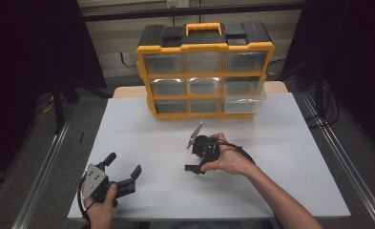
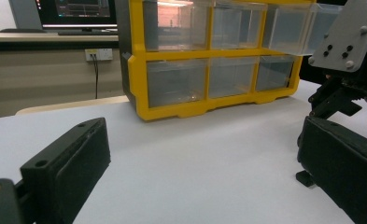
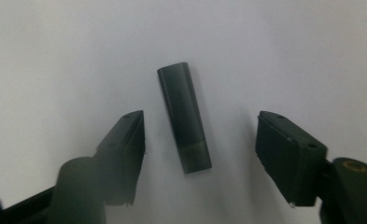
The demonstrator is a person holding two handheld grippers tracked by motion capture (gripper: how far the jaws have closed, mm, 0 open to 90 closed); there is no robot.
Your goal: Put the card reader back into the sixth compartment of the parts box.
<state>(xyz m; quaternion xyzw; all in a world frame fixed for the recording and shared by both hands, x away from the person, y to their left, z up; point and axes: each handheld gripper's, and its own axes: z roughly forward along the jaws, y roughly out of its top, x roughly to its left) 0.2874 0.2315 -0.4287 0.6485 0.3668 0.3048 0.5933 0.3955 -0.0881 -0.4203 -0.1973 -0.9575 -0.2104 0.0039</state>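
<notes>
Hovering with jaws apart over the dark cylinder (image 3: 183, 116) lying on the desk (image 1: 142, 129), the right claw (image 3: 200, 154) should descend centred before closing; the left claw (image 1: 124, 174) rests open.

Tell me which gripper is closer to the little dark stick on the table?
Right. The right gripper is open straddling the small dark stick; the left gripper sits away near the table's front-left.

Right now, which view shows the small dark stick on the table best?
The right gripper view: the dark stick lies flat on the white table, between the open jaws of the right gripper. In the high view the hand and gripper cover that spot; the left gripper view doesn't settle it.
</notes>
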